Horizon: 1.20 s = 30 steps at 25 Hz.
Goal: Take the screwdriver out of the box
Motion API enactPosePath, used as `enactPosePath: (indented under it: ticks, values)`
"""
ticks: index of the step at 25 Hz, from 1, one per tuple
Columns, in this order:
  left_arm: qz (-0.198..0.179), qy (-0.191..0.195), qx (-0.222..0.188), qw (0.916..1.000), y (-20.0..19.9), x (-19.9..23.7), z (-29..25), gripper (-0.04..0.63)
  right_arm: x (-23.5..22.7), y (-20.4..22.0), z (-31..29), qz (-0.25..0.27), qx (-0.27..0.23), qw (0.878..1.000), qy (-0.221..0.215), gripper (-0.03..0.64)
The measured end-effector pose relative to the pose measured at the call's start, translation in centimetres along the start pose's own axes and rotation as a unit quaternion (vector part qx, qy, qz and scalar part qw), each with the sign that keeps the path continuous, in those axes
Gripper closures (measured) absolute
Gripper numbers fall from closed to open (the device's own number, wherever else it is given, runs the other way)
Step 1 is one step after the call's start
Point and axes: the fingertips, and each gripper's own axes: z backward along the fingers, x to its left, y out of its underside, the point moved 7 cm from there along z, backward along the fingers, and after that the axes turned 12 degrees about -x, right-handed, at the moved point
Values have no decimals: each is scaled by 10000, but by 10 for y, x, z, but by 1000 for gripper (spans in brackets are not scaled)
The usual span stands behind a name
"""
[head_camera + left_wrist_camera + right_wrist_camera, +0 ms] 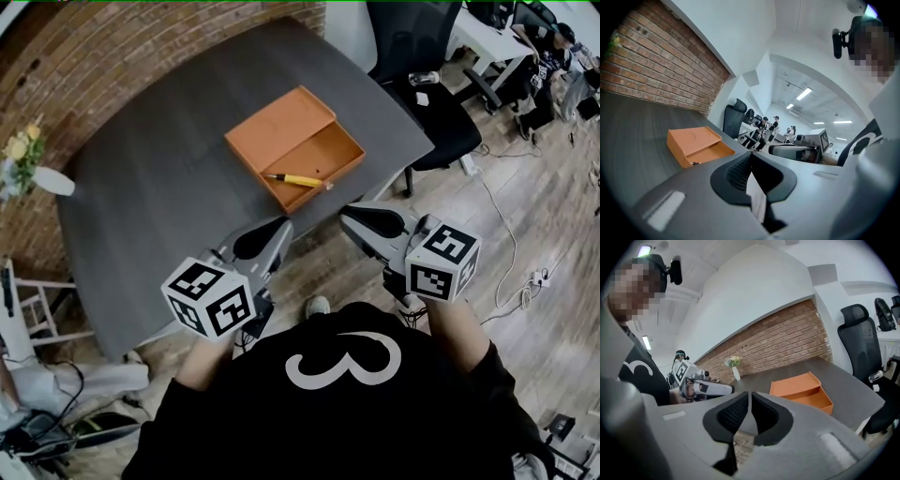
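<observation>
An orange box lies open on the dark grey table, its lid slid back towards the far left. Inside the tray lies a yellow-handled screwdriver with a dark tip pointing left. Both grippers hover over the floor off the table's near edge, short of the box. My left gripper has its pads meeting at the tips, with nothing between them. My right gripper shows a thin slit between its pads and holds nothing. The box appears ahead in the left gripper view, and the box right of centre in the right gripper view.
A black office chair stands by the table's right corner. A white vase with flowers sits at the table's left end before a brick wall. A white chair frame and cables are on the wooden floor at left.
</observation>
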Motion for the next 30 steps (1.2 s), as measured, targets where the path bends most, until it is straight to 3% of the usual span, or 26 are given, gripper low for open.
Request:
enactPosePath:
  ticks: [8, 16, 24, 30]
  values:
    - [18, -400, -117, 9991, -2, 32, 9, 584, -22, 5, -45, 190, 359, 9987, -317, 556]
    - [180, -866, -177, 9959, -6, 67, 4, 583, -62, 23, -95, 426, 1272, 9890, -617, 492]
    - [427, -1355, -352, 9892, -15, 106, 5, 583, -90, 49, -143, 913, 2316, 9645, -875, 456]
    - [554, -1643, -325, 9843, -17, 124, 4, 583, -105, 68, -166, 1500, 2971, 9347, -1250, 434]
